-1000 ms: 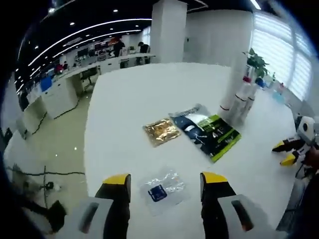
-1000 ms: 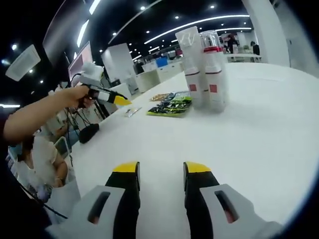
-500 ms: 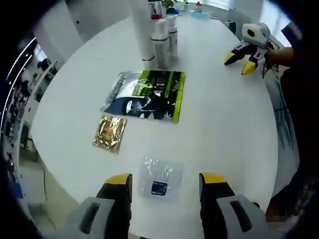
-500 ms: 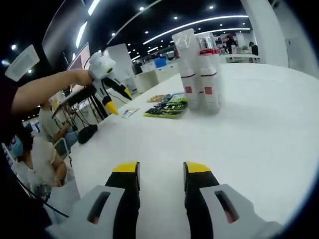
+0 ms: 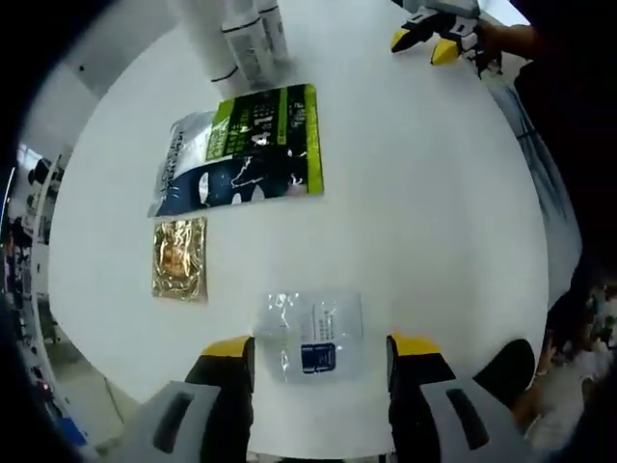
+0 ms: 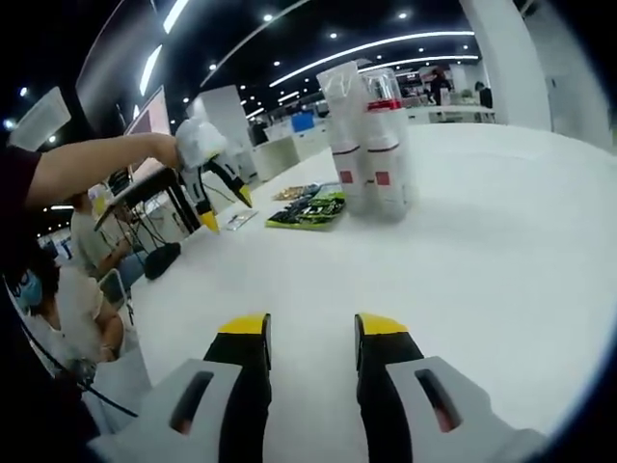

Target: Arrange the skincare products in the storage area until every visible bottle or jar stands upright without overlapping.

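Three upright bottles (image 6: 366, 145) touch on the table (image 6: 463, 260); both grippers' fingers (image 5: 228, 349) (image 6: 245, 326) are spread, empty.

gold sachet (image 5: 179, 258) | green-black pouch (image 5: 243, 149) | white bottles (image 6: 366, 145), red bands | white table (image 5: 415, 193)

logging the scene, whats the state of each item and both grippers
bottles: upright, bunched together
green pouch: lying flat
gold sachet: lying flat
clear sachet: lying flat, just ahead of left jaws
left gripper: open, empty
right gripper: open, empty
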